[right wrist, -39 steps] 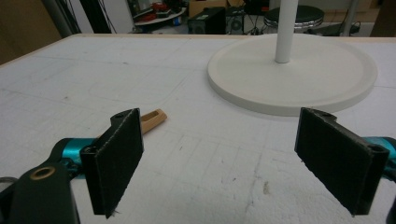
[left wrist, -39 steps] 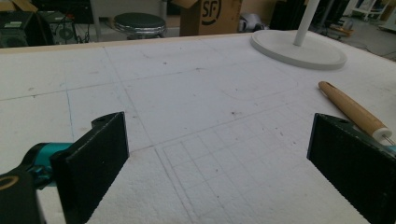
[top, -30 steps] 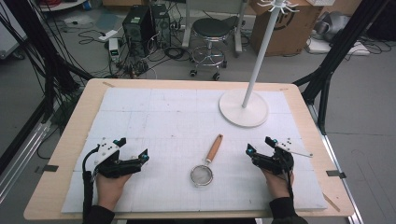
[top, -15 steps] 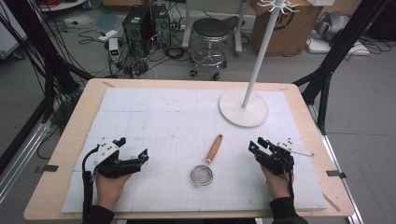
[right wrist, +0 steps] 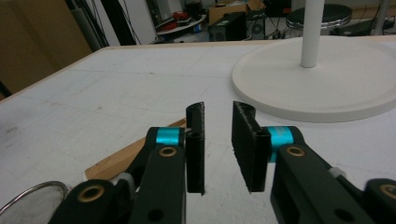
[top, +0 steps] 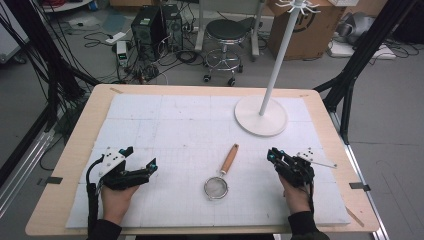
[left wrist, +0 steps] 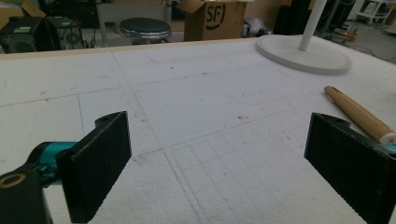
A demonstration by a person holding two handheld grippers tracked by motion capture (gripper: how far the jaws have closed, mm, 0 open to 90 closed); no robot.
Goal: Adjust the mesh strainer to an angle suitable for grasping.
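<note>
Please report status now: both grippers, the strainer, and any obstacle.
Left hand-held gripper open, empty. Right hand-held gripper nearly closed, empty. Strainer flat on mat between them, untouched. Stand base beyond, not blocking.

We count one strainer (top: 220, 179) with one wooden handle (top: 230, 159) and one mesh bowl (top: 216, 188). One white stand (top: 261, 115), made of one round base and one pole. Two claws: left claw (top: 140, 161) and right claw (top: 274, 153), two black jaws each, so four jaws. One white mat (top: 175, 125) on one worktop (top: 80, 125). One stool (top: 227, 31) behind it.
</note>
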